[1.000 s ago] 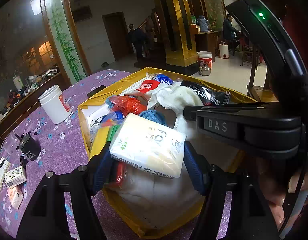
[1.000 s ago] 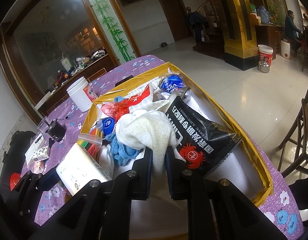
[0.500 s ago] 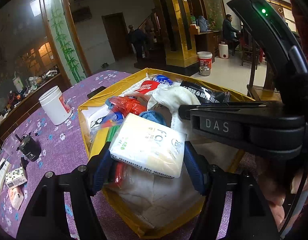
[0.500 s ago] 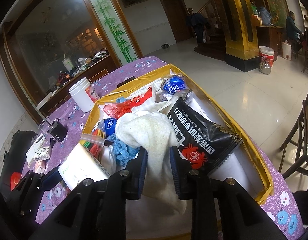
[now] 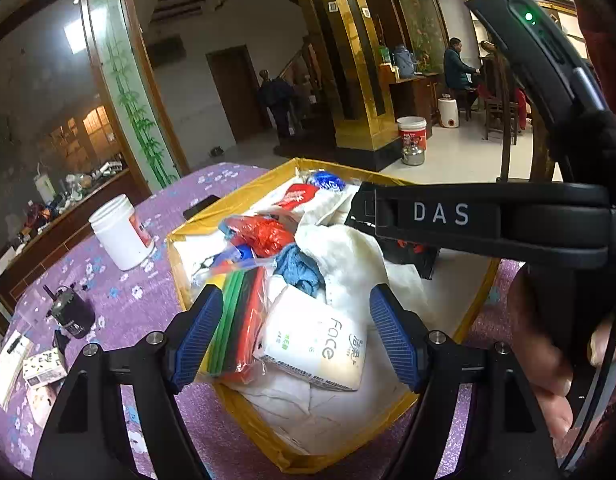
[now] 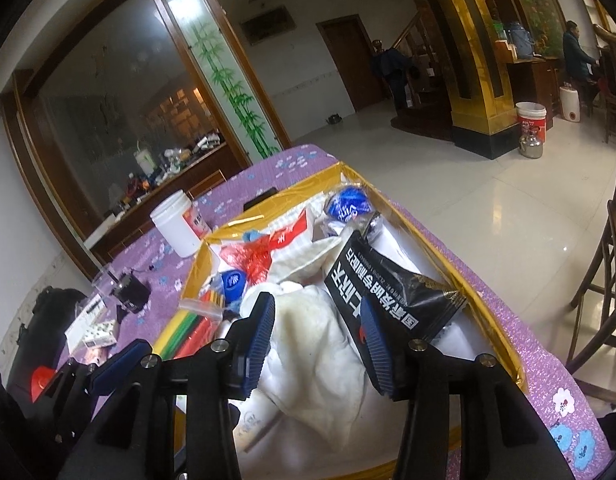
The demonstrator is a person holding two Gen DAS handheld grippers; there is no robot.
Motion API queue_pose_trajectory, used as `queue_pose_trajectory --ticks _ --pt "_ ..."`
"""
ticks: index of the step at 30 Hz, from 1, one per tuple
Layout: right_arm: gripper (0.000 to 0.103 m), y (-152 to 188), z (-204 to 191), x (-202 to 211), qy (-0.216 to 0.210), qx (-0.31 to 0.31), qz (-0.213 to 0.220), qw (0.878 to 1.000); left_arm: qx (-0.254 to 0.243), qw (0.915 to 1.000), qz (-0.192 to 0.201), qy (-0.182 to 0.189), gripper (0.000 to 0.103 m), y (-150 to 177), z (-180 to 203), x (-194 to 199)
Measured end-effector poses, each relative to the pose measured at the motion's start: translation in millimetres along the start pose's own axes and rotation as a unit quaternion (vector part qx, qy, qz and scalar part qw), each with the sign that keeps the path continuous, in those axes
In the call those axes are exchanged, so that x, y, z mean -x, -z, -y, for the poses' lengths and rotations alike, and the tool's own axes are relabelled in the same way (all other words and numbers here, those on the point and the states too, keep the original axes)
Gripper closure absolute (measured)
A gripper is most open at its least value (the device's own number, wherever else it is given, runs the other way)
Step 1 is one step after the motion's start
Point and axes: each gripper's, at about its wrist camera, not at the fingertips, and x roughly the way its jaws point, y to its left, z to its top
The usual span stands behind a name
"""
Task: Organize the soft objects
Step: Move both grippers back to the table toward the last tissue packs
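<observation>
Left wrist view: soft goods piling inside the gold-edged box (image 5: pixel 264 404) on the purple tablecloth (image 5: pixel 120 300).
Left gripper (image 5: pixel 296 338) is hanging spread wide, ribbed blue pads clear of the glossy rectangular tissue pack (image 5: pixel 314 340) lying tilted between them. Right gripper (image 6: pixel 318 344) is gaping too, straddling the nubby cream towel (image 6: pixel 316 344), which is lying crumpled beside a crinkly black snack bag (image 6: pixel 384 292).
</observation>
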Motion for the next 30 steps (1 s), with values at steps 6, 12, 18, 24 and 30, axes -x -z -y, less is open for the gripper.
queue_pose_trajectory --ticks 6,12,18,24,30 --pt "0.053 -1 5 2 -0.003 -0.013 0.006 1.000 -0.007 0.9997 0.022 -0.011 0.027 0 1 7" --pt "0.053 -2 10 3 -0.001 -0.024 0.010 1.000 -0.001 0.9984 0.052 -0.023 0.027 -2 -5 18" --pt "0.052 -6 11 10 -0.003 -0.038 0.012 0.999 0.042 0.9986 0.030 -0.008 0.027 -10 -29 24" --pt "0.048 -18 -7 31 -0.014 -0.026 0.027 0.999 0.093 0.9957 -0.002 0.001 0.027 -9 -61 43" --pt "0.046 -21 -47 34 -0.034 0.011 0.021 0.999 0.133 0.9898 -0.023 -0.045 0.027 12 -112 65"
